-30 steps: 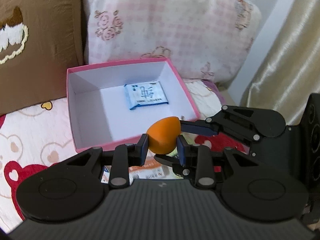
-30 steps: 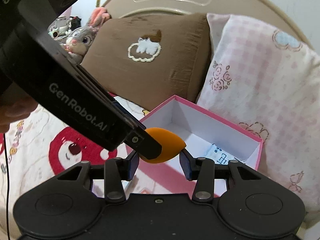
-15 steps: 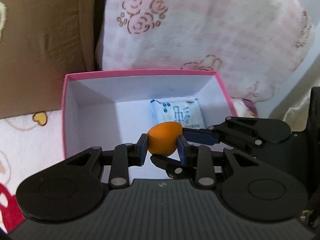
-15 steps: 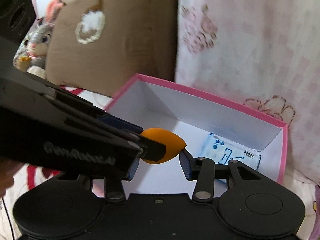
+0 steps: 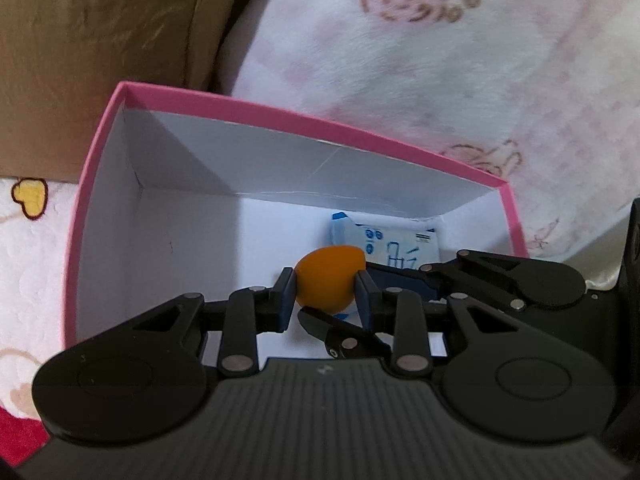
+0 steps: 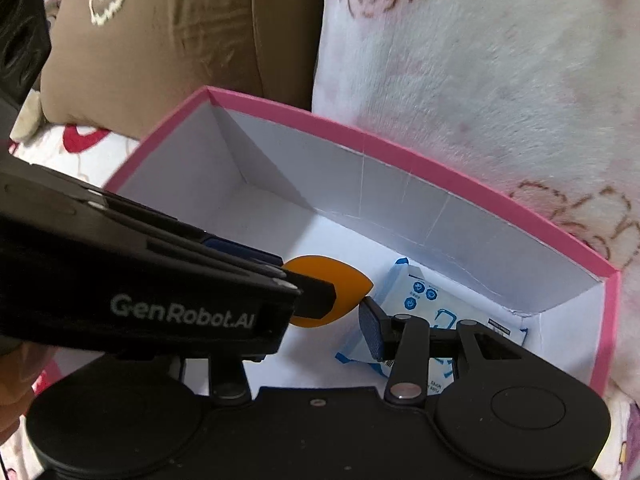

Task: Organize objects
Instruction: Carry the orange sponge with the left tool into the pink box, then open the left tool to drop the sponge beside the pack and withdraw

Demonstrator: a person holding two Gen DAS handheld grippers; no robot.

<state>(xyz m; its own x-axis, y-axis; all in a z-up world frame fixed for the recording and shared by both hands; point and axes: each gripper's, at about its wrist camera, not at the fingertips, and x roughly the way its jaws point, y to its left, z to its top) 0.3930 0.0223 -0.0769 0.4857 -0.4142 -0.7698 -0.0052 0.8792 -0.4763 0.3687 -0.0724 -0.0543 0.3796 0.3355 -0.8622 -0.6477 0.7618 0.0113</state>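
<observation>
Inside the pink box (image 5: 100, 152), the left claw (image 5: 326, 294) half-hides its orange sponge (image 5: 330, 280).

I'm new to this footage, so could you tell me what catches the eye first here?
An orange sponge is pinched between both grippers, the left gripper and the right gripper, above a pink box. On the box's white floor lies a blue-and-white wipes packet, and a pink floral pillow stands behind.
</observation>
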